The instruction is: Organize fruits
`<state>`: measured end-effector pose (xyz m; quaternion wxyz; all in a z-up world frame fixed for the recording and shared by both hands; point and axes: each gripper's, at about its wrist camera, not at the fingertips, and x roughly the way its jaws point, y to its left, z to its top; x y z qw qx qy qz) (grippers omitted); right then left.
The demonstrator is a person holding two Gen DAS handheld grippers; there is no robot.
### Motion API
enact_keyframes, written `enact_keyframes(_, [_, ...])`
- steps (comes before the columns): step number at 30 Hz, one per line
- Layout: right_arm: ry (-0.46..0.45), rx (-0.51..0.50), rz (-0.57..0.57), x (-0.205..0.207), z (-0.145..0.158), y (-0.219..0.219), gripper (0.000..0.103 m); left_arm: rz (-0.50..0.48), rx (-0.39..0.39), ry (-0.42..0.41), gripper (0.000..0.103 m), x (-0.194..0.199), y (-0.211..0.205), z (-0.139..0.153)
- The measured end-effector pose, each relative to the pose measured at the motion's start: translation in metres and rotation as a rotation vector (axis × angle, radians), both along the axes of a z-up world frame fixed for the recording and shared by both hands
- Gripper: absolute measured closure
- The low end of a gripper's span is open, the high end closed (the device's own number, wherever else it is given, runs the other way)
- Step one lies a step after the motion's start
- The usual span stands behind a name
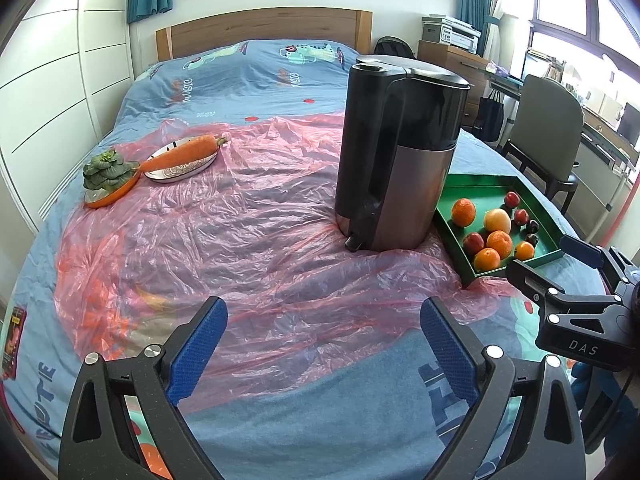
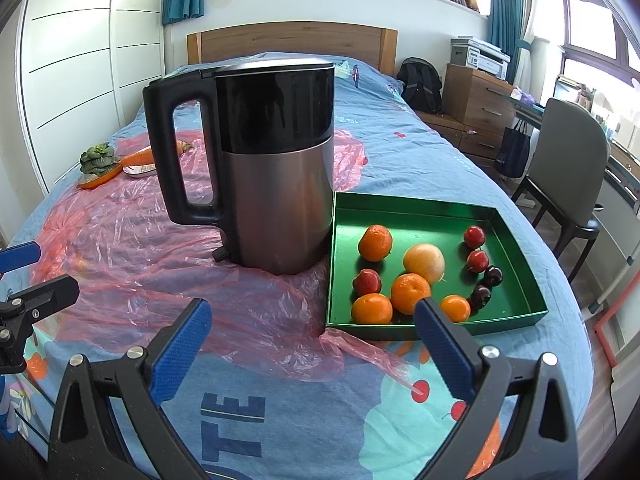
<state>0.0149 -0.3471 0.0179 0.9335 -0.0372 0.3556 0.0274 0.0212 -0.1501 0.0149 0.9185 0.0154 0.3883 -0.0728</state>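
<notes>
Both the left hand-held gripper (image 1: 322, 322) and the right hand-held gripper (image 2: 312, 326) are wide open, holding nothing, above the bed (image 2: 320, 420). Fruits (image 2: 412, 276) sit in the green tray (image 2: 512, 220) beside the kettle (image 2: 276, 168). Farther back lies a carrot (image 1: 180, 154).

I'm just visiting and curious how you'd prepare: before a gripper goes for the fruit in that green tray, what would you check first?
1. Right gripper open and holding nothing: ok.
2. Left gripper open and holding nothing: ok.
3. Fruit in plain sight in the green tray, such as the nearest orange: ok.
4. Path from the right gripper to the tray free: ok; the kettle stands to the tray's left, not in front of it.
5. Tray resting flat: cannot tell; its near left corner sits by the crumpled pink plastic sheet.
6. Where the sorted fruit should go: cannot tell.
</notes>
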Motion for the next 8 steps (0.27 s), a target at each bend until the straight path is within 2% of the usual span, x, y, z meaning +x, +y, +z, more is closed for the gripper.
enact_keyframes(8, [-0.001, 0.000, -0.002, -0.0005, 0.0004, -0.0007, 0.000, -0.011, 0.008, -0.001, 0.008, -0.0011, -0.0027, 0.0008])
